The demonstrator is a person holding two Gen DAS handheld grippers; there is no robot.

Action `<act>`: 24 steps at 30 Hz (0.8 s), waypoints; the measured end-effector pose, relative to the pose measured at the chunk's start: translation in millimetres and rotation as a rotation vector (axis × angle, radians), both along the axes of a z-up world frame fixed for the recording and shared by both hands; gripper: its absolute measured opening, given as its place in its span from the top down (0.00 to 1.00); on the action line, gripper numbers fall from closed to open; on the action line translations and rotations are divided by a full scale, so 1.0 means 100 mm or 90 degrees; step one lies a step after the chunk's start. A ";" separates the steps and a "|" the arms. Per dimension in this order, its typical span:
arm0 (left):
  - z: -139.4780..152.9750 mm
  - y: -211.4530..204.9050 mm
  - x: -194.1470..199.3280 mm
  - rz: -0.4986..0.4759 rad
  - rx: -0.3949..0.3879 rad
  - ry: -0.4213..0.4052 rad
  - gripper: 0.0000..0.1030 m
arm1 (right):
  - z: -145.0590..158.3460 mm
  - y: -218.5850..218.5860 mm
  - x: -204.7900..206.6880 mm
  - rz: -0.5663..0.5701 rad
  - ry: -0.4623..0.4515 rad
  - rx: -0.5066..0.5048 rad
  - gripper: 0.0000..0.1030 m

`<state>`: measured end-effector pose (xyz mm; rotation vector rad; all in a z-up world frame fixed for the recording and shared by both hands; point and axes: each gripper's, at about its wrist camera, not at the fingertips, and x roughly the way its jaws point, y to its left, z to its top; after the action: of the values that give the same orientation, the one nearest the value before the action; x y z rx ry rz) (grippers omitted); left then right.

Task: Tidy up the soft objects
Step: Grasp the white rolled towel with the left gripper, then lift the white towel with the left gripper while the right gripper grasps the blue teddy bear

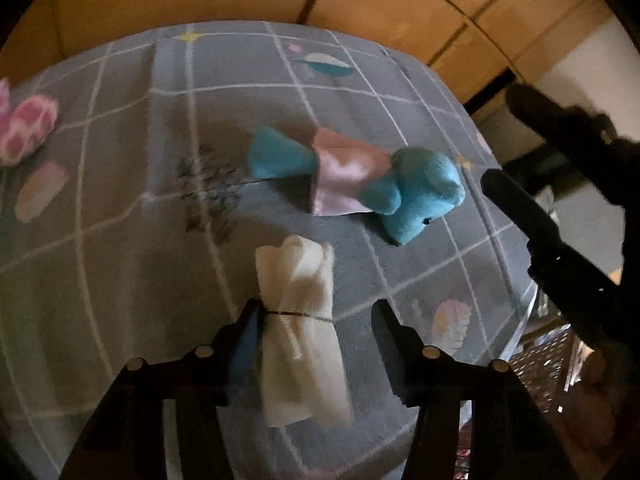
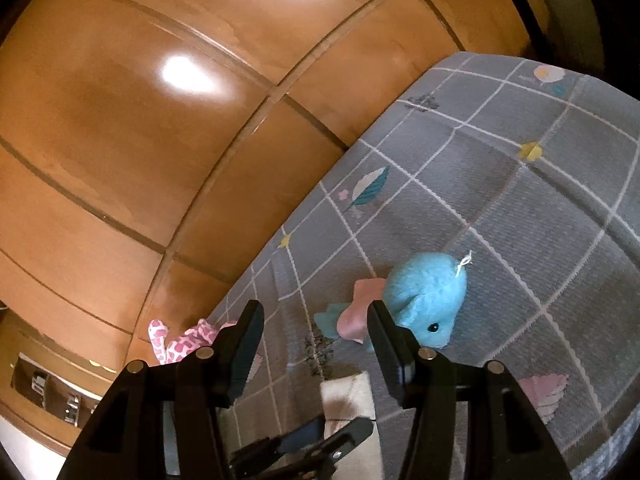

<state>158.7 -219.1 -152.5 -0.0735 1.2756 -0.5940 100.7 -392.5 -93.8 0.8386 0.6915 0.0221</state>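
A white rolled towel tied with a thin band lies on the grey checked bedsheet. My left gripper straddles it, open: the left finger touches the roll, the right finger stands apart. Beyond it lies a blue plush toy with a pink cloth around its middle. A pink-and-white spotted plush sits at the left edge. My right gripper hovers open and empty over the bed, with the blue plush toy just past its right finger. The towel and left gripper show below it.
Brown wooden wardrobe panels stand close behind the bed. The bed's edge drops off at the right, where a dark meshed object sits below. The right gripper hangs over that right edge. The pink spotted plush lies near the wardrobe side.
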 end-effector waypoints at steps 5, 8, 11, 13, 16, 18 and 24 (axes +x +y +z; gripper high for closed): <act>-0.10 -0.18 -0.05 -0.061 0.051 -0.002 0.44 | -0.03 -0.01 0.01 -0.002 0.011 0.001 0.47; -0.10 -0.24 -0.16 -0.116 0.085 -0.052 0.43 | -0.04 0.00 0.02 -0.001 0.016 0.001 0.47; -0.10 -0.27 -0.24 -0.157 0.112 -0.084 0.56 | -0.06 0.01 0.03 -0.003 0.025 -0.003 0.47; -0.10 -0.26 -0.28 -0.158 0.129 -0.112 0.59 | -0.07 0.02 0.03 -0.004 0.030 -0.008 0.47; -0.09 -0.09 -0.27 -0.140 0.105 -0.114 0.60 | -0.09 0.03 0.04 -0.007 0.040 -0.016 0.47; -0.09 0.08 -0.25 -0.119 0.093 -0.108 0.60 | -0.10 0.05 0.05 -0.006 0.049 -0.030 0.47; -0.05 0.53 -0.25 -0.083 0.070 -0.101 0.60 | 0.02 0.21 0.22 0.037 0.098 -0.177 0.46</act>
<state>134.1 -166.4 -157.0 0.1469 1.1620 -0.6270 122.5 -371.1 -91.8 0.5568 0.8421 -0.0858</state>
